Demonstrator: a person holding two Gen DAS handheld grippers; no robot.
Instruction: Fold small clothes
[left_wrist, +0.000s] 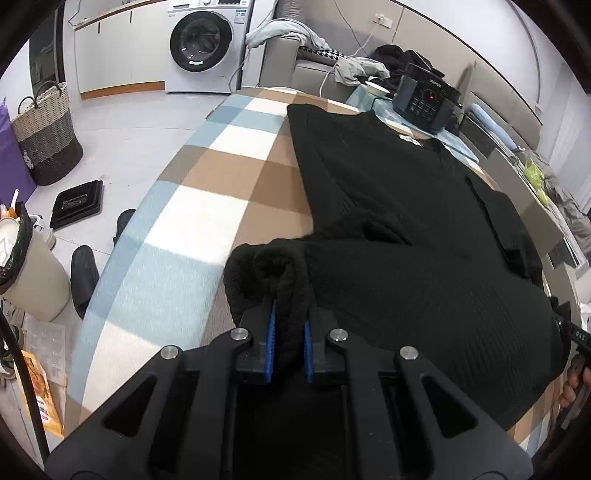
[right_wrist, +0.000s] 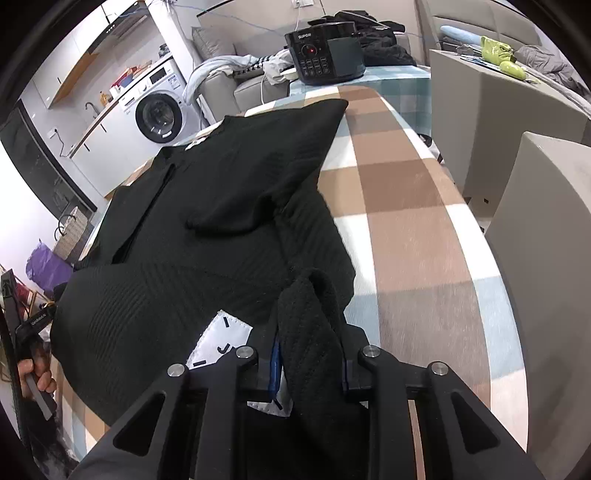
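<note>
Left wrist view: left gripper (left_wrist: 289, 332), jaws narrow, pinches a rolled hem corner of a black knit sweater (left_wrist: 388, 206) spread over a checked tablecloth (left_wrist: 207, 206). Fabric looks soft, thick, limp w/ some weight, so it likely sags btwn grips; the corners are the sensible hold. Bare cloth lies open to the left; the table edge curves close beyond it, w/ slippers (left_wrist: 85, 273) & a bin (left_wrist: 29, 273) on the floor below.

Right wrist view: right gripper (right_wrist: 312, 365), jaws narrow, clamps the opposite hem corner, a white care label (right_wrist: 221, 339) showing beside it. One sleeve (right_wrist: 273, 162) is already laid across the body. Clear checked cloth runs right & ahead; a rice cooker (right_wrist: 325, 55) stands well apart at the far end, so a forward fold probably has room.
</note>
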